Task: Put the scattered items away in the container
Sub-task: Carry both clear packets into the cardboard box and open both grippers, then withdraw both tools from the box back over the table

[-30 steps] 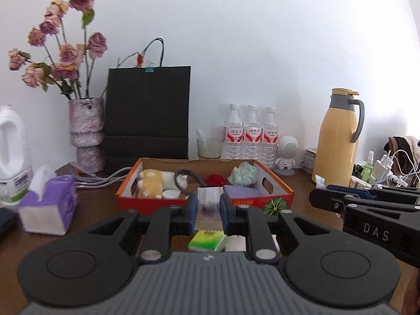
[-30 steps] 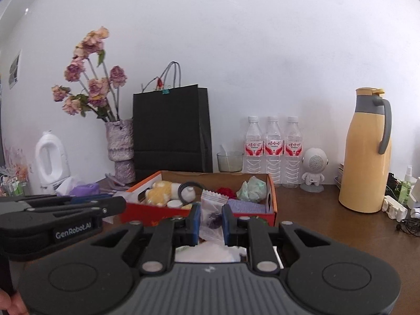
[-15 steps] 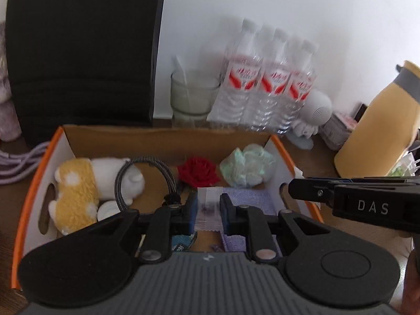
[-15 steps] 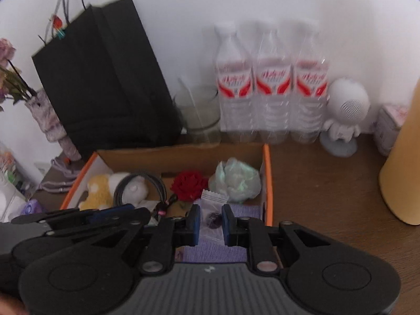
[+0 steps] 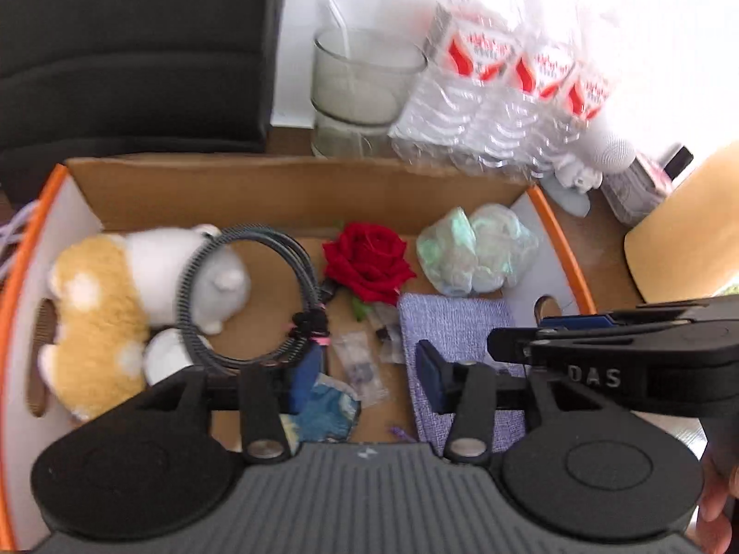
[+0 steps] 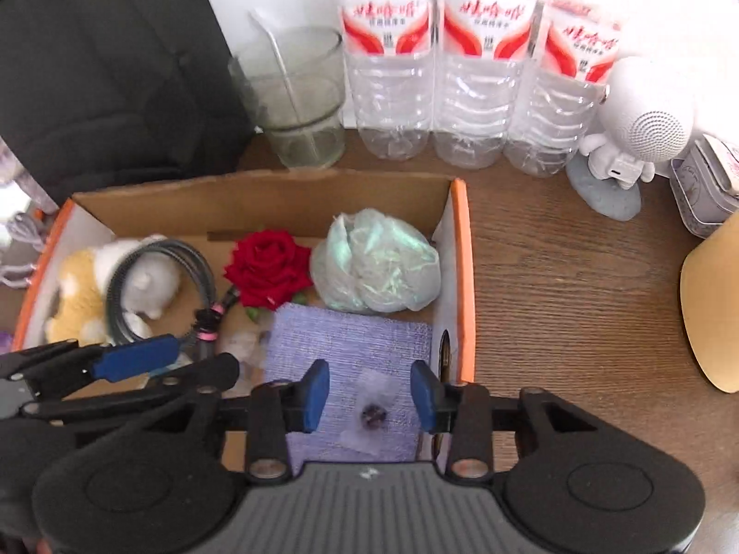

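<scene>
The orange-rimmed cardboard box (image 5: 295,194) (image 6: 459,277) holds a plush toy (image 5: 97,314), a coiled cable (image 5: 295,277), a red rose (image 5: 367,261), a green plastic wad (image 6: 374,263) and a purple cloth (image 6: 351,346). My left gripper (image 5: 365,369) is open above the box; a small clear packet (image 5: 358,362) lies on the box floor between its fingers. My right gripper (image 6: 369,390) is open above the purple cloth; a clear packet with a dark bead (image 6: 372,411) lies on the cloth between its fingers.
Behind the box stand a black paper bag (image 6: 106,69), a glass (image 6: 295,101), three water bottles (image 6: 480,69) and a white robot speaker (image 6: 637,129). A yellow flask (image 6: 711,314) is at the right on the wooden table (image 6: 577,300).
Both grippers moved forward over the box, opened and let go of their clear packets, which now lie in the box.
</scene>
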Motion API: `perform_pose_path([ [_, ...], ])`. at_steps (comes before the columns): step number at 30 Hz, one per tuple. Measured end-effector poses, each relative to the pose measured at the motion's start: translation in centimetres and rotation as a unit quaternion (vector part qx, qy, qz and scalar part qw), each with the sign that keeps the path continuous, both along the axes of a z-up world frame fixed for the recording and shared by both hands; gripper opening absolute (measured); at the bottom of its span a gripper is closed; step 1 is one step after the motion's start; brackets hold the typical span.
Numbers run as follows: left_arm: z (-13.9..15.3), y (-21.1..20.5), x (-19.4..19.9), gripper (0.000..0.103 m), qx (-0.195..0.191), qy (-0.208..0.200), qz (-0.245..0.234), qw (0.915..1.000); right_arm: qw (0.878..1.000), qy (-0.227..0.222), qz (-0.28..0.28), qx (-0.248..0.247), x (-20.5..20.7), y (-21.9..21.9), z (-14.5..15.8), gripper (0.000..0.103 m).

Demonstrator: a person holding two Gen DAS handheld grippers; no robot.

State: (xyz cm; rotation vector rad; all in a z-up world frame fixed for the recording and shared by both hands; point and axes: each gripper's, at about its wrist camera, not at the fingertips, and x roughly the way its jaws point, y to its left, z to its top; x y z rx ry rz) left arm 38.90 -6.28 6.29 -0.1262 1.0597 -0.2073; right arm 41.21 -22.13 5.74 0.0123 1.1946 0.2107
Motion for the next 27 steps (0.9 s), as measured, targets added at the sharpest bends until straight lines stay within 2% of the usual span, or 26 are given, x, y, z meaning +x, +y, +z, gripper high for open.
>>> perform_pose_path([
  [2, 1.1, 0.4, -0.5, 0.082, 0.030, 0.008, -0.011, 0.9994, 1.000, 0.001, -0.002, 0.004, -0.5, -0.1, 1.2, 0.042],
  [4, 1.8, 1.0, -1.2, 0.090, 0.062, 0.025, -0.021, 0.9976, 1.000, 0.007, -0.001, 0.016, -1.2, 0.0, 2.2, 0.053],
  [5, 2.0, 1.6, -1.6, 0.090, 0.076, 0.035, -0.019, 0.9963, 1.000, 0.014, 0.001, 0.025, -1.7, 0.0, 2.5, 0.065],
  [6, 2.1, 2.2, -2.1, 0.090, 0.087, 0.043, -0.011, 0.9952, 0.999, 0.020, 0.002, 0.036, -2.1, -0.1, 2.6, 0.071],
  [10, 2.6, 4.3, -3.8, 0.093, 0.110, 0.062, 0.017, 0.9919, 0.998, 0.037, -0.007, 0.045, -3.7, -0.3, 2.4, 0.072],
  [13, 3.3, 5.4, -5.6, 0.095, 0.125, 0.045, 0.034, 0.9905, 0.999, 0.026, -0.007, 0.034, -5.2, 0.3, 2.7, 0.072],
  [15, 4.0, 6.0, -7.6, 0.098, 0.132, 0.000, 0.052, 0.9899, 1.000, -0.005, 0.006, 0.025, -6.9, 0.9, 2.8, 0.080],
  [17, 4.1, 6.2, -10.0, 0.101, 0.142, -0.054, 0.065, 0.9863, 0.999, -0.050, 0.016, 0.008, -9.0, 1.7, 2.8, 0.081],
  [20, 3.7, 6.1, -13.8, 0.101, 0.155, -0.156, 0.065, 0.9732, 0.990, -0.141, 0.024, -0.011, -12.6, 2.7, 2.4, 0.081],
  [22, 3.1, 6.0, -16.5, 0.102, 0.149, -0.227, 0.043, 0.9615, 0.977, -0.213, 0.020, -0.006, -15.0, 3.0, 1.8, 0.082],
  [24, 2.4, 6.1, -19.0, 0.102, 0.147, -0.283, 0.032, 0.9474, 0.958, -0.287, 0.021, 0.004, -17.5, 2.8, 1.2, 0.085],
  [27, 1.5, 6.4, -21.8, 0.102, 0.126, -0.332, 0.030, 0.9345, 0.932, -0.362, 0.013, 0.000, -20.9, 2.4, 0.3, 0.089],
])
